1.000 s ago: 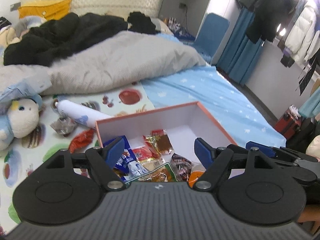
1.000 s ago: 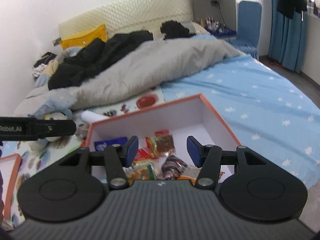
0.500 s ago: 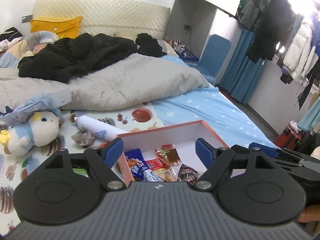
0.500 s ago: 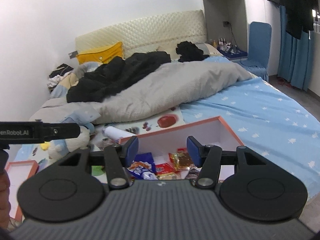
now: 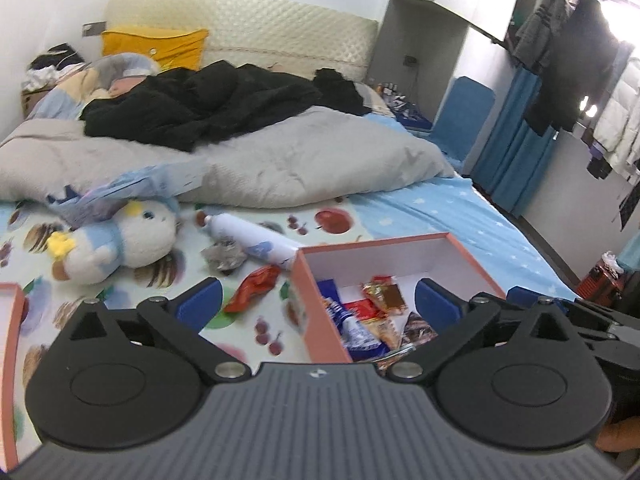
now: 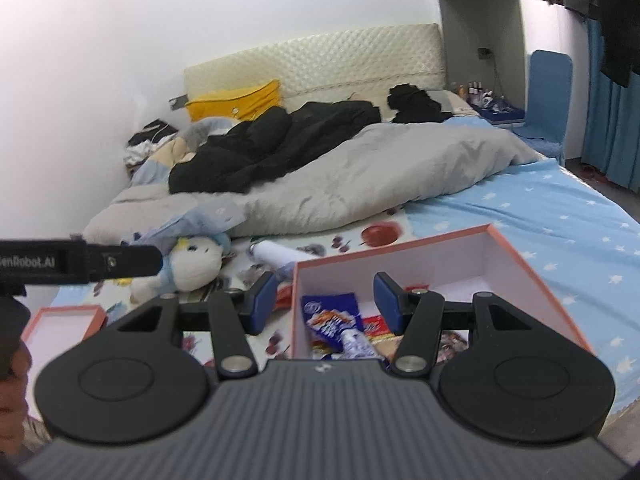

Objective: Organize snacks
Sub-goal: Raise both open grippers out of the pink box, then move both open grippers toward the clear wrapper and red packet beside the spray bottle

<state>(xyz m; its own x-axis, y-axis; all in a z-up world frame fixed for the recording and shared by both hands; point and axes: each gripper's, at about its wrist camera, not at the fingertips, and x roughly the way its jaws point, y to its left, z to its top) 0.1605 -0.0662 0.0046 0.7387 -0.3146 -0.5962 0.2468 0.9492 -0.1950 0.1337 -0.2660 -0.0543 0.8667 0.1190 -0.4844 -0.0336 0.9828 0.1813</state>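
Observation:
An orange-rimmed white box (image 5: 464, 252) sits on the bed and holds several snack packets, among them a blue packet (image 6: 330, 314) and a brown-gold one (image 5: 384, 294). A red snack packet (image 5: 254, 288) lies on the sheet left of the box, with a crumpled silver wrapper (image 5: 224, 256) and a white tube (image 5: 252, 238) beyond it. My left gripper (image 5: 318, 300) is open and empty above the box's left wall. My right gripper (image 6: 324, 298) is open and empty, also over the box's left wall (image 6: 298, 312).
A plush toy (image 5: 116, 242) lies left of the snacks. A grey duvet (image 5: 280, 164) and black clothes (image 5: 208, 104) cover the far bed. The orange box lid (image 6: 60, 326) lies at the left. A blue chair (image 5: 464, 116) and hanging clothes stand to the right.
Both grippers have pulled back and swung left, so the box now sits lower and to the right in view. The loose snacks left of the box have come into sight. Both stay open.

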